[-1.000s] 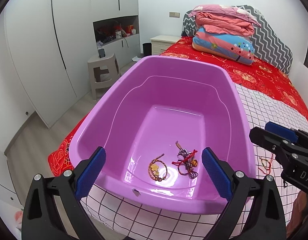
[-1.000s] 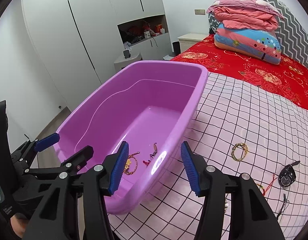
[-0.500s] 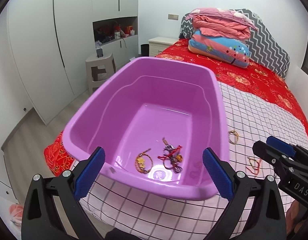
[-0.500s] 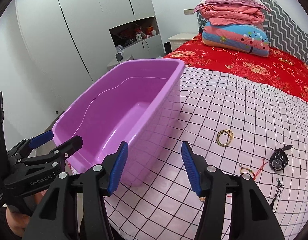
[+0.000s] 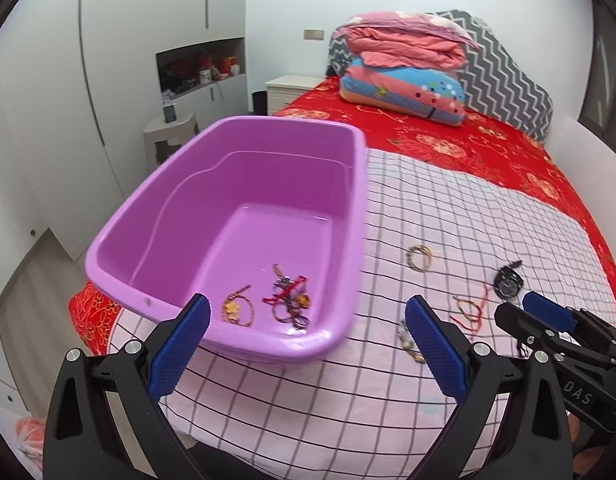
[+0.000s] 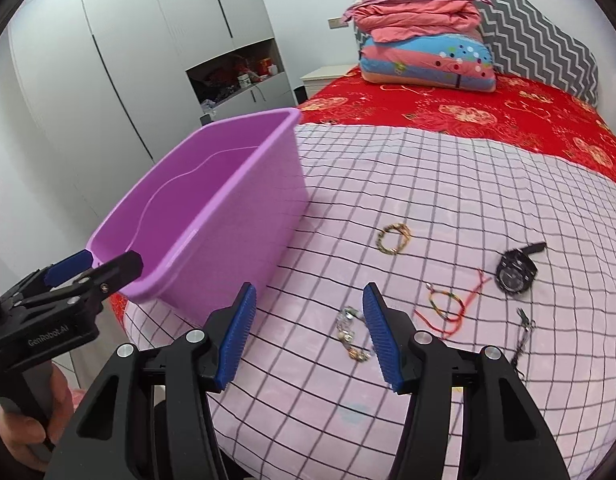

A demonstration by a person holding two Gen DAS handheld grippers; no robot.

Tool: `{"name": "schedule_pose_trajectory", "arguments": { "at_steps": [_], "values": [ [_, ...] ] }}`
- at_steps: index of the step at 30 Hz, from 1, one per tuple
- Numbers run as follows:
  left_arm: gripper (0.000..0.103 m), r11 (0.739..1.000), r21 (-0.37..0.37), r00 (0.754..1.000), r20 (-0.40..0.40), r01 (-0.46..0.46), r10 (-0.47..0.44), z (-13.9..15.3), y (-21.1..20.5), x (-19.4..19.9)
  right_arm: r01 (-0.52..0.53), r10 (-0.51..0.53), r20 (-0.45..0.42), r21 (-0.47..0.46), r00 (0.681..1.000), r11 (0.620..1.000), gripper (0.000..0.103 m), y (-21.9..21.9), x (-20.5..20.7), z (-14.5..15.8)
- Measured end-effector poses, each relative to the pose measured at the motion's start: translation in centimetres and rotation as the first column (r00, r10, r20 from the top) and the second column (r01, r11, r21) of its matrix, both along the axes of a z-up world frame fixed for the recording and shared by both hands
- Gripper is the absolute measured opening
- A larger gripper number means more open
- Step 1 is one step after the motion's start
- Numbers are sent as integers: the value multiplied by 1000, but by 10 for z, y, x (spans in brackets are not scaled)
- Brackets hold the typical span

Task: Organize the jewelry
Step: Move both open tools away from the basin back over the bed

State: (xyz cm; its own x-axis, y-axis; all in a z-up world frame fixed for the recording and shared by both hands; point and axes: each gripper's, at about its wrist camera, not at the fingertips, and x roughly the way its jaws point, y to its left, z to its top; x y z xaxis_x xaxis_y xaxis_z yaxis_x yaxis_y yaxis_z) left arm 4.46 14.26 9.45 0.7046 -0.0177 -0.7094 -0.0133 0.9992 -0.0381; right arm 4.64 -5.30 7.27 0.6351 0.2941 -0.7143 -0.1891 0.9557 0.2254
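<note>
The left gripper [image 5: 306, 350] hung at the bottom of its frame with its blue pads spread wide and nothing between them, above the near rim of the purple plastic tub [image 5: 156, 216] that filled the centre left. Inside the tub, near its front wall, lay a gold charm bracelet [image 5: 237, 311] and, just beside it, a tangle of red cord jewelry [image 5: 289, 303]. The right gripper [image 6: 308, 336] was also parted and held nothing, hovering low over the pink checked bedsheet [image 6: 448, 184] with a silver beaded bracelet [image 6: 350, 334] lying on the sheet just inside its right pad. Further right in that view lay a red and green cord bracelet [image 6: 448, 308], a black wristwatch [image 6: 514, 274] and a small dark chain [image 6: 522, 340]; a gold braided bracelet [image 6: 393, 238] sat near the frame centre, apart from the tub's side. Folded quilts [image 6: 420, 32] were stacked at the upper right.
</note>
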Motion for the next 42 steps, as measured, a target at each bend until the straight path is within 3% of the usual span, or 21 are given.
{"name": "schedule_pose_trajectory", "arguments": {
  "at_steps": [13,21,42],
  "values": [
    [96,993,-13,993,-30,118,-118,-15,-68,-20,156,-156,-34,-9,987,988,53,-80,-49,-28],
    [96,985,-6,982,-73,172,-172,-39,-105,-29,232,-232,-80,-16,969,973,53,-121,-75,-52],
    [96,978,-20,967,-143,209,-210,-90,-150,-18,338,-336,-118,-1,934,941,53,-161,-87,-95]
  ]
}}
